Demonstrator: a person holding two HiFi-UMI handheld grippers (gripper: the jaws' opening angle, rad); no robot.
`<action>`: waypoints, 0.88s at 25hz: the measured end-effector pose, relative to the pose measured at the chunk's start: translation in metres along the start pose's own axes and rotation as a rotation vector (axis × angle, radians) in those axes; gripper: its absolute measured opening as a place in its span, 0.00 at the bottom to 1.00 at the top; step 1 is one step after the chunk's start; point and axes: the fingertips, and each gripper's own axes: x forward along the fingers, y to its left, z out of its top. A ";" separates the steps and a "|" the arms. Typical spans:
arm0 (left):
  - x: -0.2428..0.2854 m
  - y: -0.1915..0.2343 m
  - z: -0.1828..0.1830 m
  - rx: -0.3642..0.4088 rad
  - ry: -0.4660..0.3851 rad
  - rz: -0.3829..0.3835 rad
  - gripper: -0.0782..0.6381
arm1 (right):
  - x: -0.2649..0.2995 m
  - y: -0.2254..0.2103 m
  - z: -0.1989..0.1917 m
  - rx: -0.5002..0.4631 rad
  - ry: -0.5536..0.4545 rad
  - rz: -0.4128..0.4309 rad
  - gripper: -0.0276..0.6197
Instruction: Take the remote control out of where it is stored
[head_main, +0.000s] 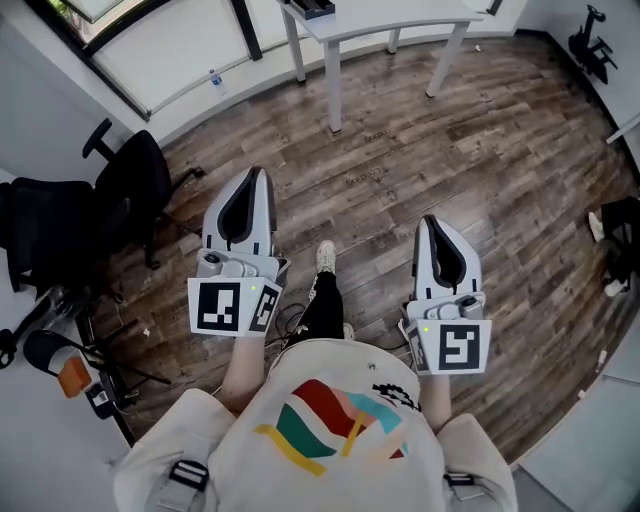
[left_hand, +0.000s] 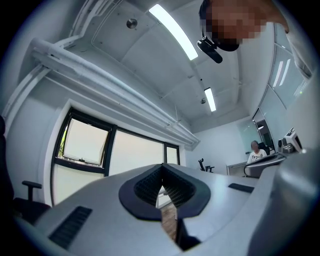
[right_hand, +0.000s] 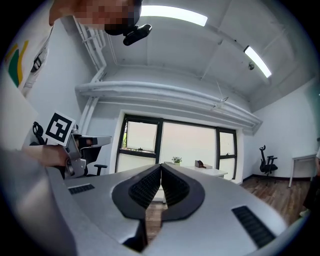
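No remote control shows in any view. In the head view both grippers are held side by side at waist height over the wooden floor (head_main: 480, 140), pointing forward. The left gripper (head_main: 256, 176) has its jaws together with nothing between them. The right gripper (head_main: 431, 222) is shut too and holds nothing. In the left gripper view the black pads (left_hand: 150, 186) meet at the tip of the left gripper (left_hand: 162, 168), aimed up toward windows and ceiling. In the right gripper view the right gripper (right_hand: 161, 167) has its pads pressed together, and the left gripper's marker cube (right_hand: 60, 128) appears at the left.
A white table (head_main: 400, 22) stands ahead with a dark item (head_main: 312, 8) on it. Black office chairs (head_main: 120, 195) and gear crowd the left side. A small bottle (head_main: 214, 80) sits by the window wall. Another black chair (head_main: 592, 40) is far right. A seated person (left_hand: 257, 156) is at a distant desk.
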 end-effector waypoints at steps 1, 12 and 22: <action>0.010 0.005 -0.001 0.002 -0.001 -0.003 0.12 | 0.011 -0.001 -0.001 0.003 0.004 0.004 0.05; 0.139 0.066 0.000 0.030 -0.030 -0.023 0.12 | 0.163 -0.028 0.025 -0.036 -0.021 0.044 0.05; 0.227 0.121 -0.027 0.029 -0.016 -0.056 0.12 | 0.268 -0.048 0.016 -0.007 0.017 -0.002 0.05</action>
